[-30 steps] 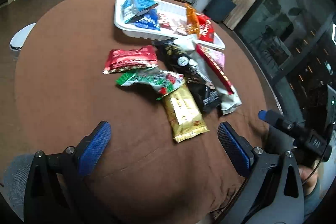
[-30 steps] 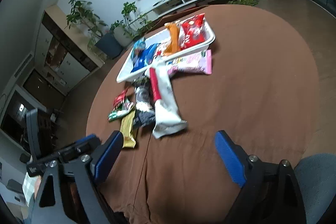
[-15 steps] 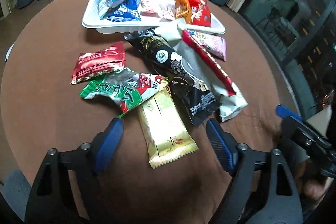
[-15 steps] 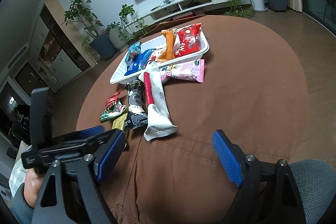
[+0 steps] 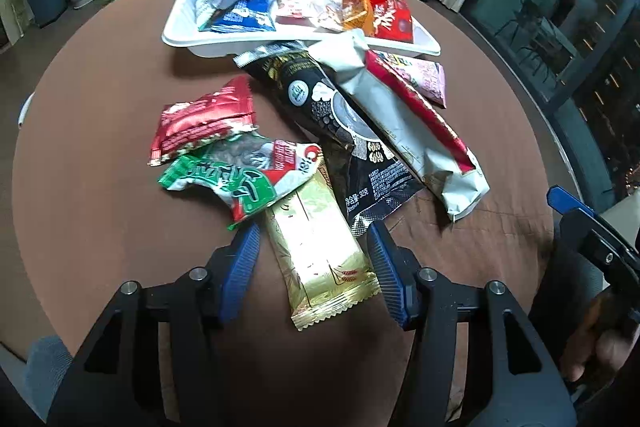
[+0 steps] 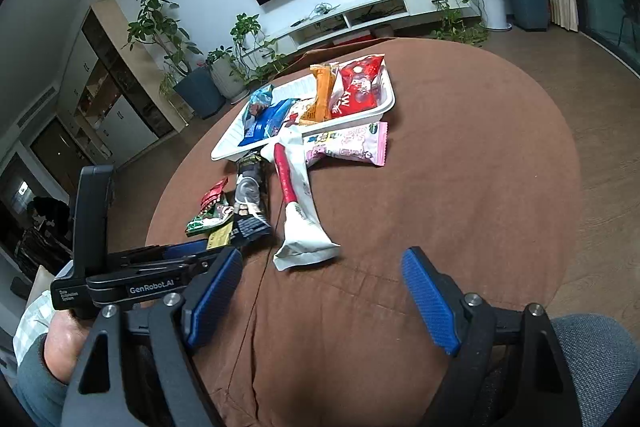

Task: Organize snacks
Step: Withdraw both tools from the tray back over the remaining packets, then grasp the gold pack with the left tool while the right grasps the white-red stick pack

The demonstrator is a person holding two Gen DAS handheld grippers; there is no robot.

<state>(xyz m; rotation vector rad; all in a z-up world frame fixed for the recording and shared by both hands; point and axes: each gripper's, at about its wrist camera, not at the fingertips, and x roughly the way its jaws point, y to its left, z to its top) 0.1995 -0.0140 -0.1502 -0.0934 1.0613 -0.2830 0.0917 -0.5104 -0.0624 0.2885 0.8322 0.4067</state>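
My left gripper (image 5: 314,263) sits right over the near end of the flat gold foil snack packet (image 5: 318,251), so that is the arm I'd use; the right gripper (image 6: 320,297) hangs well back over bare brown tablecloth (image 6: 460,187), its jaws spread wide and empty. The gold packet's long axis runs away from me, roughly in line with the left gripper's pointing direction, tipped slightly left at the far end, where it tucks under the green-and-white crinkled snack bag (image 5: 236,175). The left jaws stand open, with one blue pad (image 5: 240,267) just beside each long edge of the packet, so the closing direction crosses its short width. I judge the squeeze comes next, then a carry to the white plastic tray (image 5: 176,35) at the far side of the table, already part filled.
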